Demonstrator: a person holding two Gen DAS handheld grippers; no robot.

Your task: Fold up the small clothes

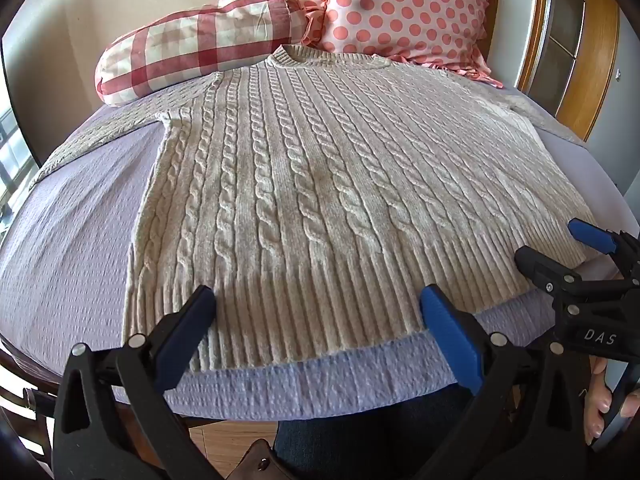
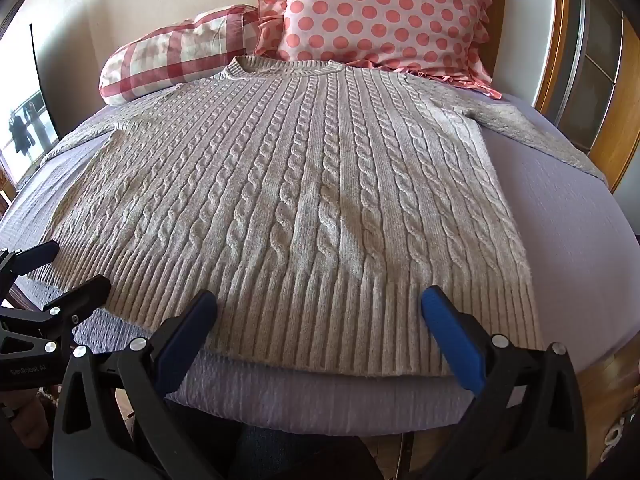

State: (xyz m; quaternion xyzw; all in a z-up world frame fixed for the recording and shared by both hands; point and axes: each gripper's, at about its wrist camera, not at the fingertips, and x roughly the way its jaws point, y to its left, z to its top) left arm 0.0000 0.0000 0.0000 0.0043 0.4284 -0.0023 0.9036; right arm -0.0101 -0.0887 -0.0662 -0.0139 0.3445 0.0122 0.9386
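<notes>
A cream cable-knit sweater [image 1: 304, 184] lies flat, front up, on a lavender bedspread [image 1: 60, 240], collar far, ribbed hem near; it also shows in the right wrist view [image 2: 304, 200]. Both sleeves spread outward. My left gripper [image 1: 318, 300] is open and empty, hovering over the hem near the sweater's left part. My right gripper [image 2: 320, 300] is open and empty over the hem's right part. The right gripper also shows at the right edge of the left wrist view [image 1: 560, 248], and the left gripper at the left edge of the right wrist view [image 2: 76, 264].
A red-and-white checked bolster [image 1: 192, 48] and a pink polka-dot pillow [image 1: 404, 8] rest beyond the collar. A wooden frame [image 1: 588, 60] stands at the right. The bed's near edge [image 1: 320, 396] lies just below the hem, with wood floor underneath.
</notes>
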